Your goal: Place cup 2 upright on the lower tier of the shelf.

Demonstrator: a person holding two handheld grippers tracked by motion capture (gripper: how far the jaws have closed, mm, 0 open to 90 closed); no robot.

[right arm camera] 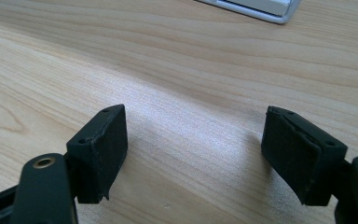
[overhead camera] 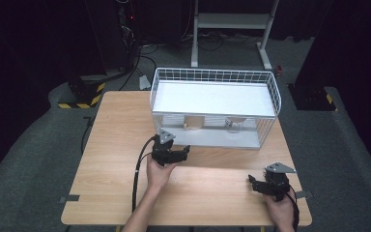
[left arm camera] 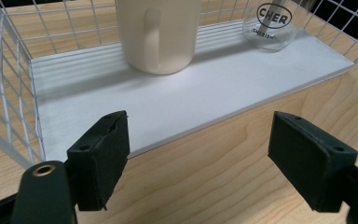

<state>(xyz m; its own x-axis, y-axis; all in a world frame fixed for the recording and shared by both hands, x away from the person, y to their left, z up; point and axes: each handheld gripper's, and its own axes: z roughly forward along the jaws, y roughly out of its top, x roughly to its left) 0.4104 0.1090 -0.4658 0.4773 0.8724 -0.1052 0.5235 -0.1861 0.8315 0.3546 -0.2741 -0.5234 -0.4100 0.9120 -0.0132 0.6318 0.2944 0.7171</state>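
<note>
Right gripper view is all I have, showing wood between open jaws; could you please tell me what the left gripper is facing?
Observer: The left gripper faces a cream mug on the lower white board of a wire rack. Its jaws are open, with nothing between them.
Operator: Thank you. Which way does the handle point?
Observer: Toward the left gripper, as seen in the left gripper view.
Operator: Is anything else on that board?
Observer: A clear glass with printed letters stands apart from the mug, on its right in that view.
</note>
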